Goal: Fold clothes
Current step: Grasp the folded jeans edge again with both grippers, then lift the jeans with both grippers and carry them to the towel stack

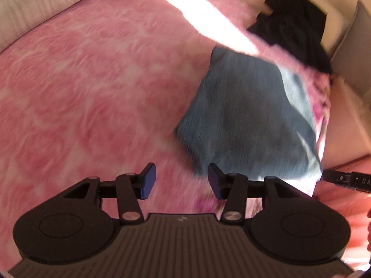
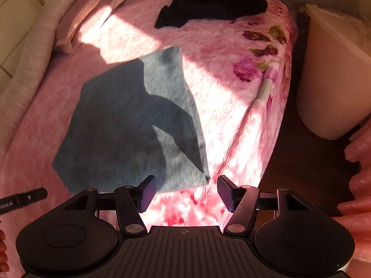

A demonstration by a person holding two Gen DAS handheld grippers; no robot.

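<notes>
Two grippers in view, both with jaws spread and nothing between the blue pads. Left gripper (image 1: 181,180) above the pink floral blanket (image 1: 92,81), just left of the near corner of a folded blue-grey garment (image 1: 245,115); not touching it, as far as the blur allows. Right gripper (image 2: 186,193) at the near edge of the same folded blue-grey garment (image 2: 129,127), near right corner of the cloth just beyond the gap between the pads; contact not determinable.

Garment flat on the bed, folded to a roughly four-sided shape, partly in a dark shadow and partly sunlit. Noted in the left wrist view towards the right side of the bed; in the right wrist view, centre left. Tip of the opposite tool visible at the frame edge in each view: far right (image 1: 347,178) in the left wrist view, far left (image 2: 23,199) in the right.

Black garment (image 2: 213,2) heaped at the far edge of the bed, well apart from the folded one. Bright band of sunlight (image 1: 208,14) across the far part of the blanket. Grey-beige bedding (image 2: 30,58) bunched along the left side. Rose print and a pale stick-like item (image 2: 264,90) near the right edge of the blanket. Cream-coloured furniture (image 2: 331,81) beyond the bed on the right. Fingers (image 2: 357,178) visible at the right margin of the right wrist view.
</notes>
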